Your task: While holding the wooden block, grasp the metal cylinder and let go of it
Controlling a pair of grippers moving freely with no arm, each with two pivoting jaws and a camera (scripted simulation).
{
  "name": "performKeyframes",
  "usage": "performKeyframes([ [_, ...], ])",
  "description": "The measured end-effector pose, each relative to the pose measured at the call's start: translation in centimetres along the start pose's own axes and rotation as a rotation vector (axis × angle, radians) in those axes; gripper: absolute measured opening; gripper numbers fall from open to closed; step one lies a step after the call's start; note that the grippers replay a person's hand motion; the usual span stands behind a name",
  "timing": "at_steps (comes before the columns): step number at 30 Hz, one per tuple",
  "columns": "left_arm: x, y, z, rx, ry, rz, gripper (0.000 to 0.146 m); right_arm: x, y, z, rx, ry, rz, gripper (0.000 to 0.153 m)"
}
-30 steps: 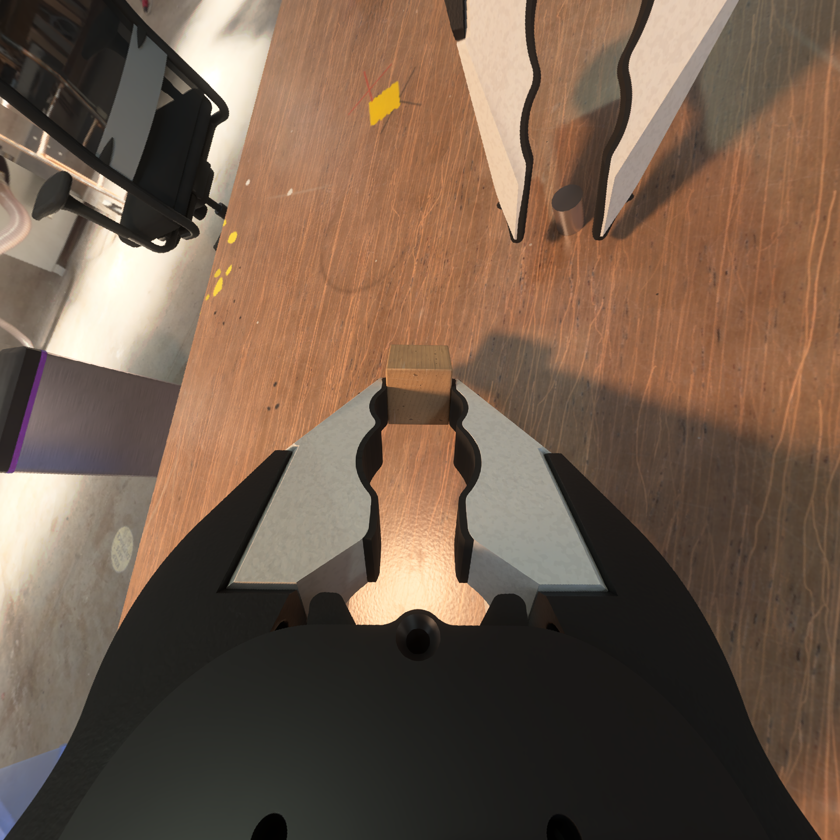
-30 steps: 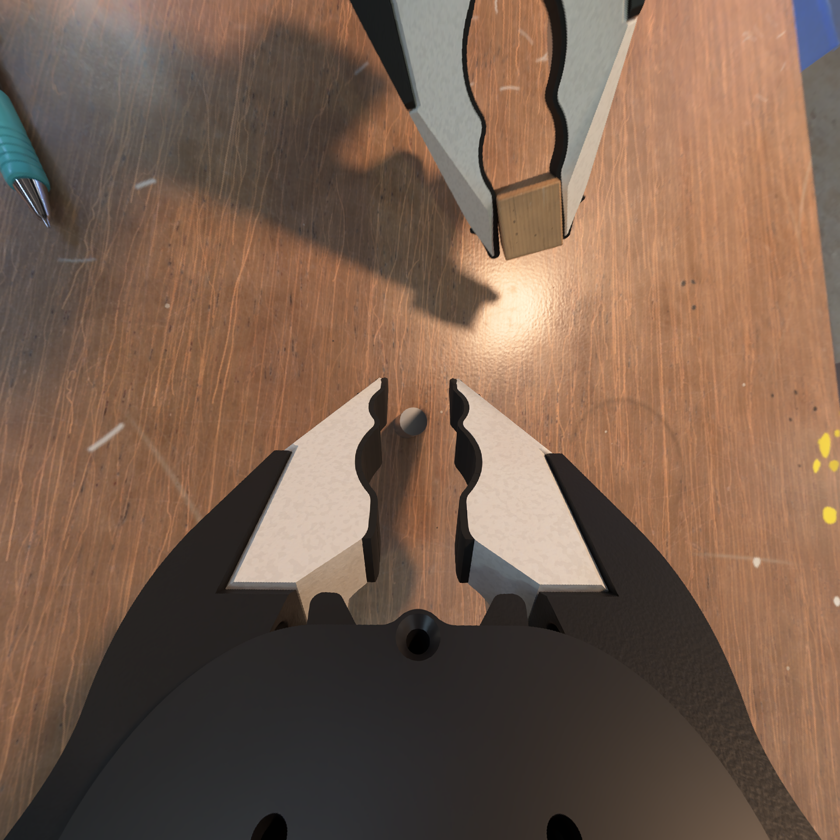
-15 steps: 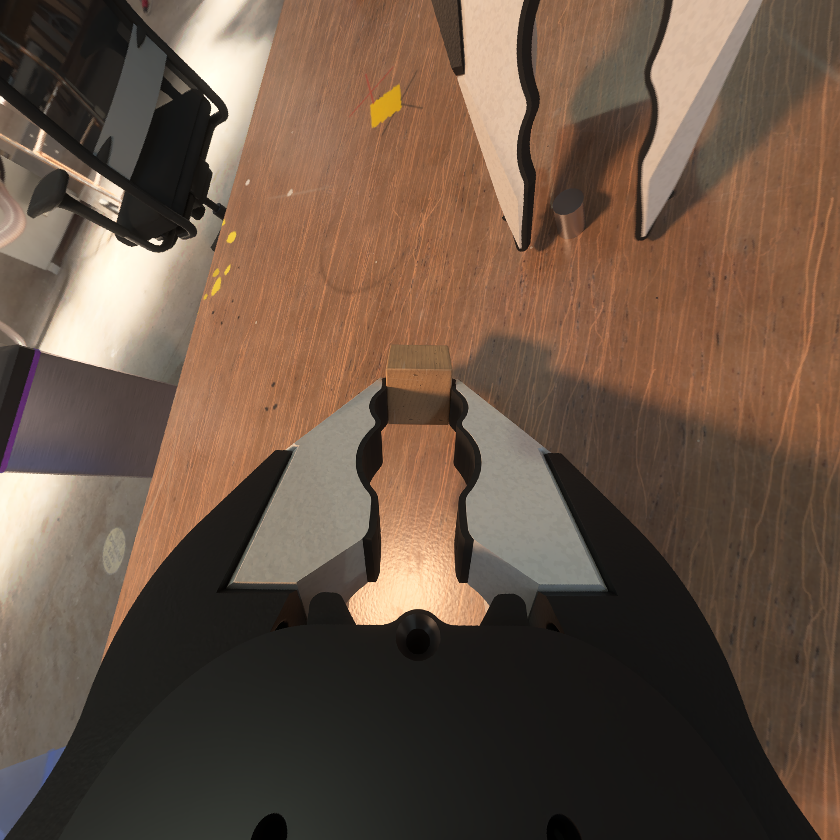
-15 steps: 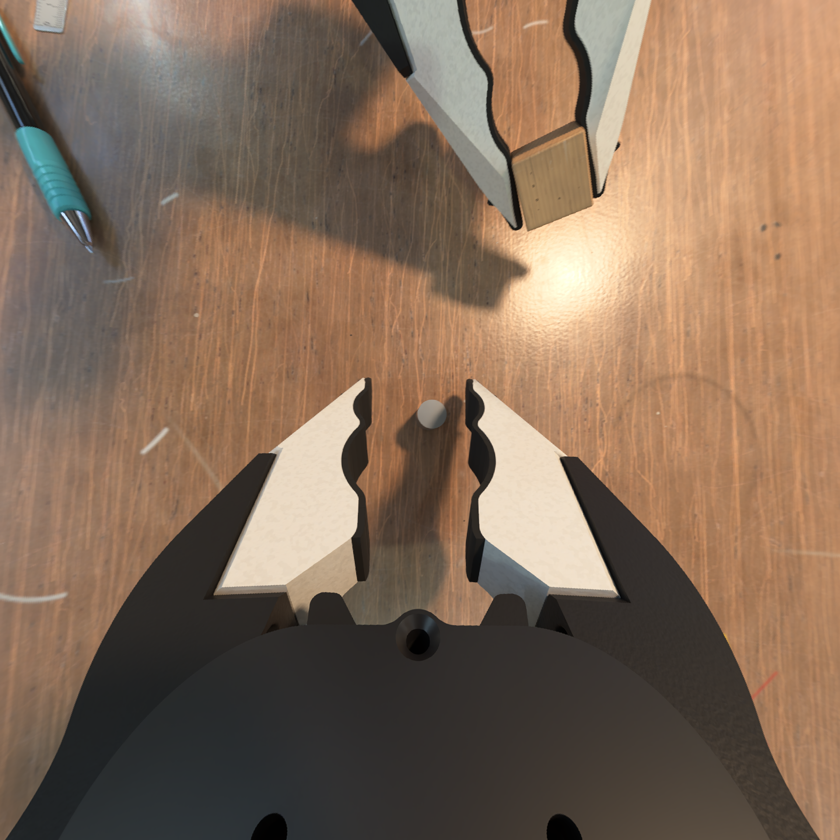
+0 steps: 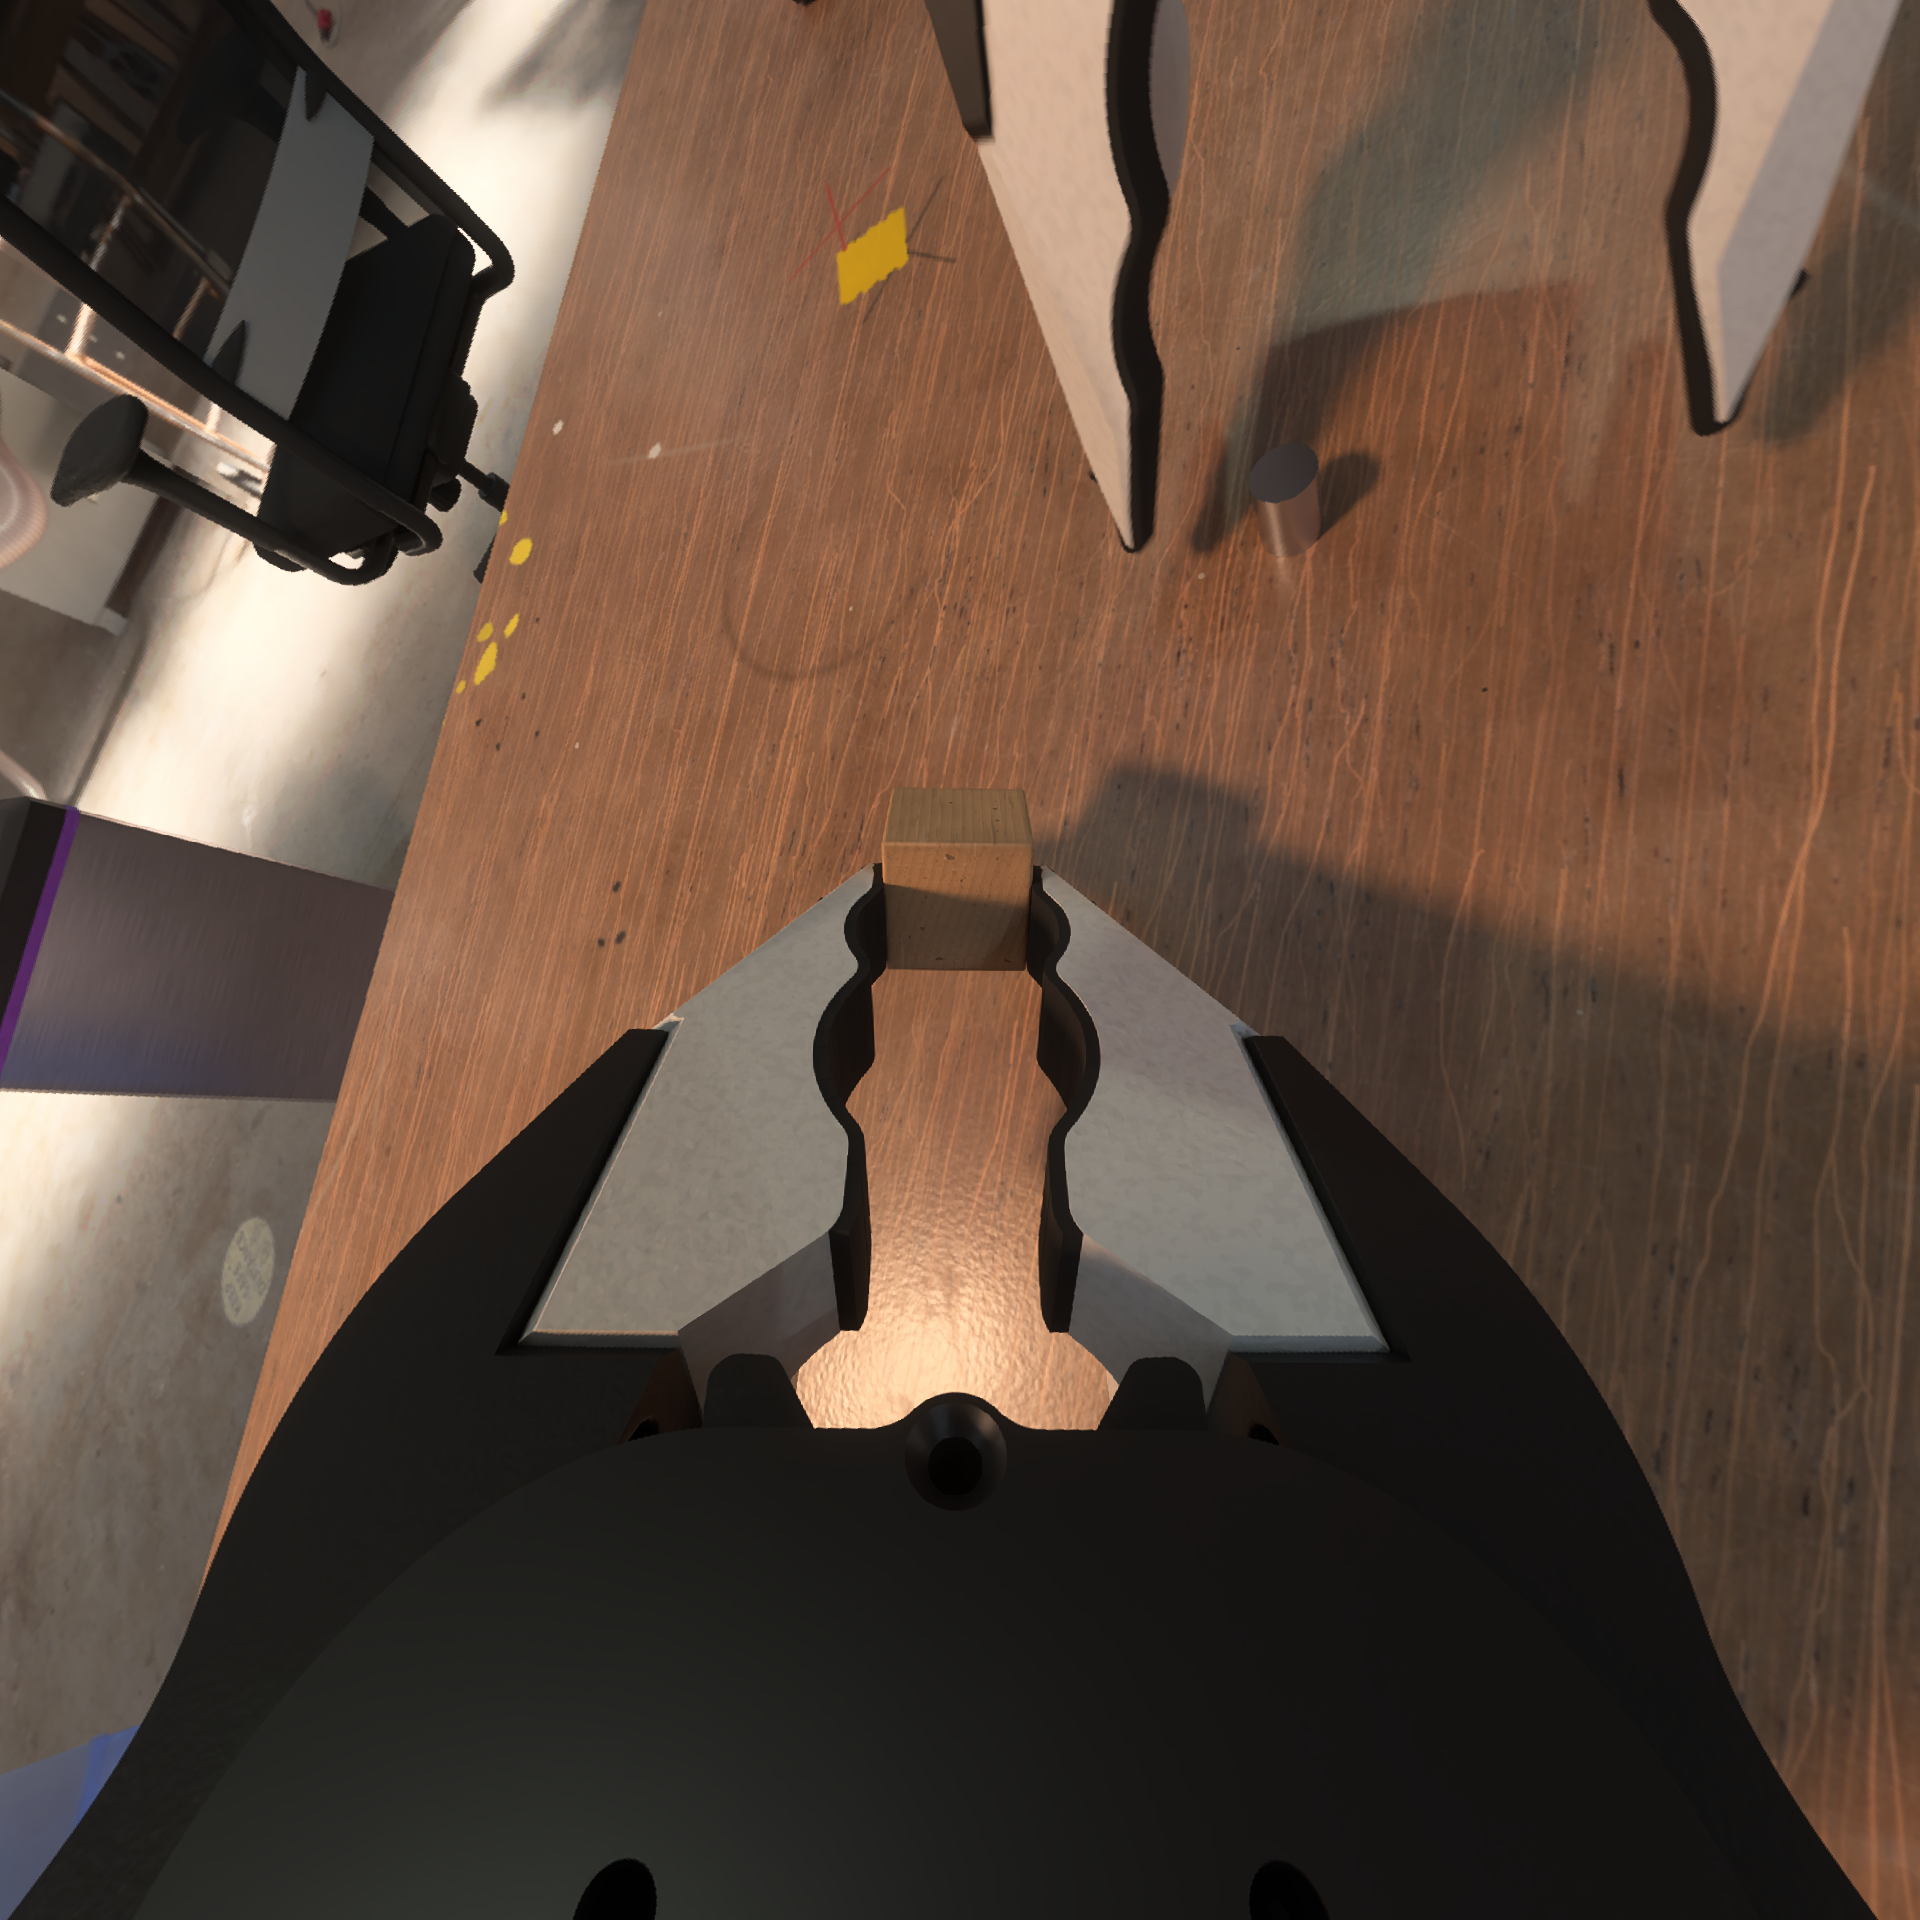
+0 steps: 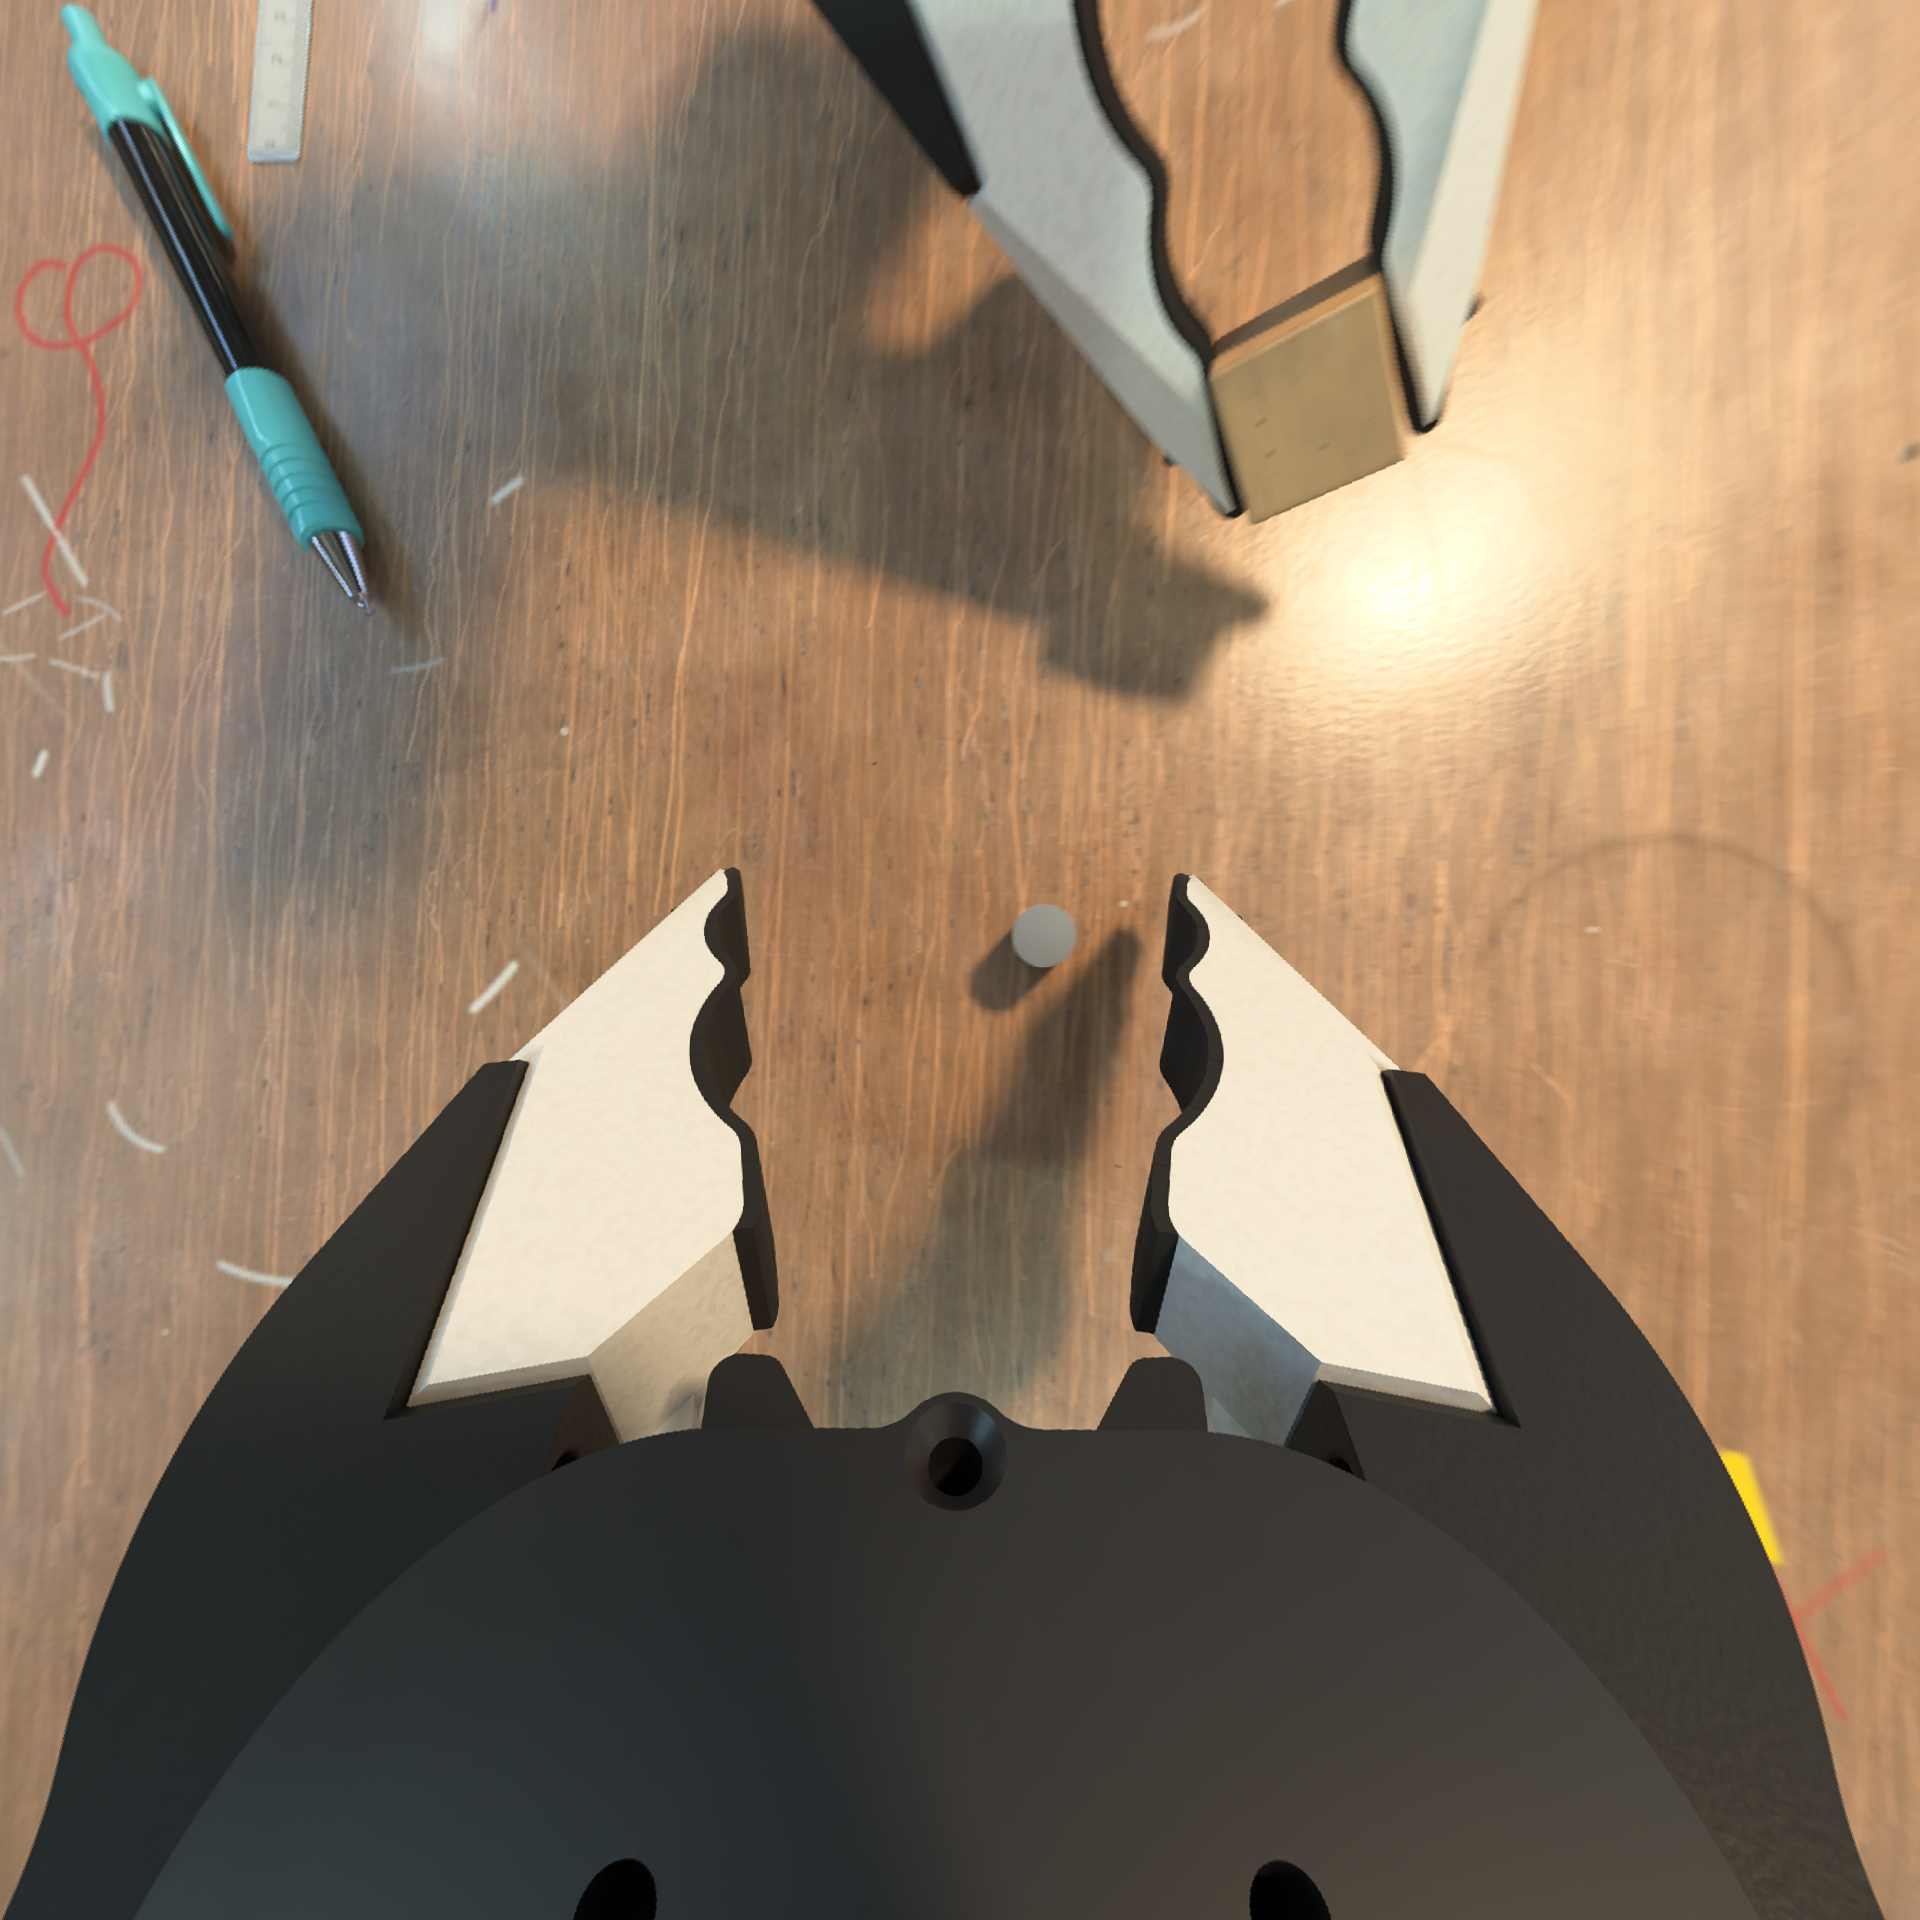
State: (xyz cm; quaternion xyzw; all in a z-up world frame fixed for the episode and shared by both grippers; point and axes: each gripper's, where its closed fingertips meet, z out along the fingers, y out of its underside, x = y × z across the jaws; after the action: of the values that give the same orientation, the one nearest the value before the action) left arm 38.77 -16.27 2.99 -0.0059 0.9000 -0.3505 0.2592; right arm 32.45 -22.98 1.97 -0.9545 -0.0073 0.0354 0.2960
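Observation:
My left gripper [image 5: 956, 883] is shut on a small wooden block [image 5: 956, 883] and holds it above the wooden table [image 5: 1455, 935]. The block also shows in the right wrist view [image 6: 1304, 410], clamped between the left gripper's fingers [image 6: 1081, 270]. The small metal cylinder [image 6: 1042, 934] stands upright on the table, free. My right gripper [image 6: 956, 883] is open wide and above it, with the cylinder between the fingertips and nearer the right one. In the left wrist view the cylinder [image 5: 1285, 499] stands between the right gripper's fingers [image 5: 1091, 312], touching neither.
A teal and black pen [image 6: 218, 312] and a small ruler piece [image 6: 278, 83] lie at the far left of the table. A yellow tape scrap [image 5: 871, 255] lies near the table's left edge. Beyond that edge are a black frame [image 5: 312, 364] and a dark box [image 5: 187, 956].
My right gripper has opened wide off the cylinder and risen; the cylinder stays standing on the table. The left gripper keeps its hold on the block and has not moved.

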Motion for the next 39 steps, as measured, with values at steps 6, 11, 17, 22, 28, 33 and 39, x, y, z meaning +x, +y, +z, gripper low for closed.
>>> performKeyframes([
  [6, 0.0, 0.0, 0.0, 0.002, -0.003, 0.005, 0.026, 1.5, -0.5, -2.1, 0.02, 0.109, -0.141, 0.047],
  [11, -0.1, 0.0, 0.0, 0.003, -0.007, 0.009, 0.026, 1.6, -0.2, -2.0, -0.088, 0.108, -0.315, 0.027],
  [17, 0.0, 0.0, 0.0, 0.002, -0.008, 0.014, 0.026, 1.7, 0.8, -0.6, -0.26, 0.008, -0.381, 0.02],
  [22, 0.0, 0.0, 0.0, 0.001, -0.008, 0.016, 0.026, 1.5, 1.4, -0.4, -0.279, -0.052, -0.285, 0.012],
  [28, 0.0, 0.0, 0.0, 0.001, -0.007, 0.016, 0.026, -0.2, 1.5, -0.1, -0.25, -0.096, -0.246, 0.012],
  [33, 0.0, 0.0, 0.0, -0.001, -0.006, 0.018, 0.026, -0.6, 1.1, -0.2, -0.206, -0.088, -0.221, 0.012],
  [39, 0.0, 0.0, 0.0, -0.001, -0.006, 0.019, 0.026, 0.6, 1.1, 0.1, -0.212, -0.029, -0.206, 0.012],
])
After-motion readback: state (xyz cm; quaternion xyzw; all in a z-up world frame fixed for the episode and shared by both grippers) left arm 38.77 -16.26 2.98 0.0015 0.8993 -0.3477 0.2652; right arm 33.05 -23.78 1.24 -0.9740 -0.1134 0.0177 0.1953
